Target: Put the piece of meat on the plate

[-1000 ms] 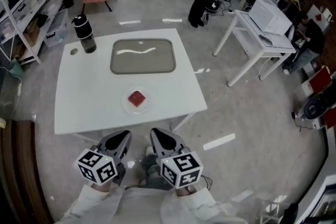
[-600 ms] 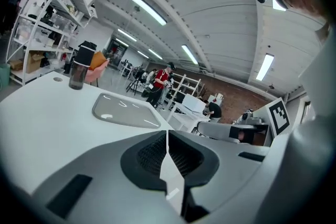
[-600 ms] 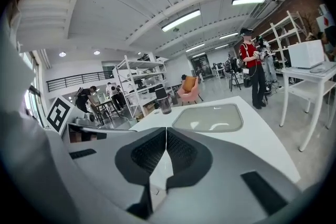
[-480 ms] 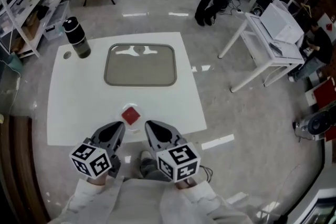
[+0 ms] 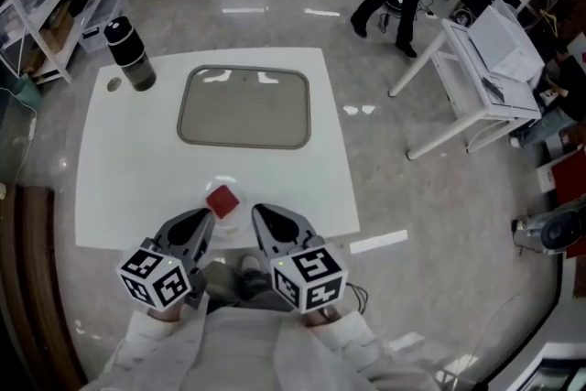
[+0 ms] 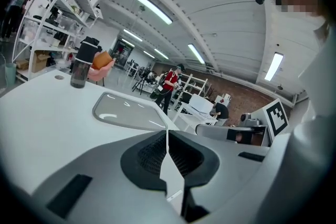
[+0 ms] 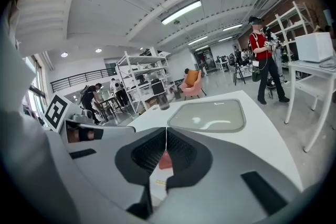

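- White table [image 5: 119, 160]: carries all the items below.
- Grey tray [image 5: 244, 107]: at the table's middle, bare.
- Left gripper [image 5: 205, 218]: at the near table edge, jaws pressed together with nothing between them.
- Right gripper [image 5: 262, 215]: beside the left one, jaws likewise closed and empty.
- Black bottle [image 5: 126, 53]: upright at the far left corner.
- Small white plate [image 5: 206, 191]: near the front edge, just ahead of both grippers.
- Red piece of meat [image 5: 222, 200]: lies on the plate, clear of both grippers.
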Motion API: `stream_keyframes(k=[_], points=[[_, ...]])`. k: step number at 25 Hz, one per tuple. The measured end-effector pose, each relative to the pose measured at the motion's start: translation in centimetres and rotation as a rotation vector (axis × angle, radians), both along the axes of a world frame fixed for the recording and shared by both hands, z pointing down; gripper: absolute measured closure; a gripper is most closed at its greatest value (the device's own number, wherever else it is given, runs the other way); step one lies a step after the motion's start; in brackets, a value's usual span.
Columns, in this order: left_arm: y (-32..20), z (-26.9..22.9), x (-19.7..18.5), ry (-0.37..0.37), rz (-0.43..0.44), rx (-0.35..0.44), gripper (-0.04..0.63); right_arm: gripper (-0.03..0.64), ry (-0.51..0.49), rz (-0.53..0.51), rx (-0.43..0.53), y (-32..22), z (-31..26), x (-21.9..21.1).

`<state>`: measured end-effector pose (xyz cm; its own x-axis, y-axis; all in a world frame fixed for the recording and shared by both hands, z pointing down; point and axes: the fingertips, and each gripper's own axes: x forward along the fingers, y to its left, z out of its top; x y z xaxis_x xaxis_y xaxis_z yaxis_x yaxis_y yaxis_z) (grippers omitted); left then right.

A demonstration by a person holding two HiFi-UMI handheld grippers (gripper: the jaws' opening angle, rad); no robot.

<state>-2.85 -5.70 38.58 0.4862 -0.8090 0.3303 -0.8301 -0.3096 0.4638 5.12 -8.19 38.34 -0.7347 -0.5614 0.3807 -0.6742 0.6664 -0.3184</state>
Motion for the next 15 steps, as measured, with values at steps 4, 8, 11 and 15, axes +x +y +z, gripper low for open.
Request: stream_keyframes(k=[4,8,11,15], points=[[0.2,0.9,-0.8,-0.009,-0.007,-0.04,0.577,0.601,0.001,0.006,-0.045,-0.1,1.3,-0.1],[0.2,1.9,-1.7,-0.006,-0.005,-0.067,0.577,0.601,0.011,0.009,-0.069,0.0,2.2,-0.7],[0.0,2.7,-2.4,-0.005,0.011,-0.1,0.577,0.601,0.019,0.017,-0.084,0.2,2.3,-1.2],[-0.3,3.4,-3.1,-0.013,0.049,-0.126,0.577,0.601,0.028,0.038,-0.096,0.0,2.8,-1.5]])
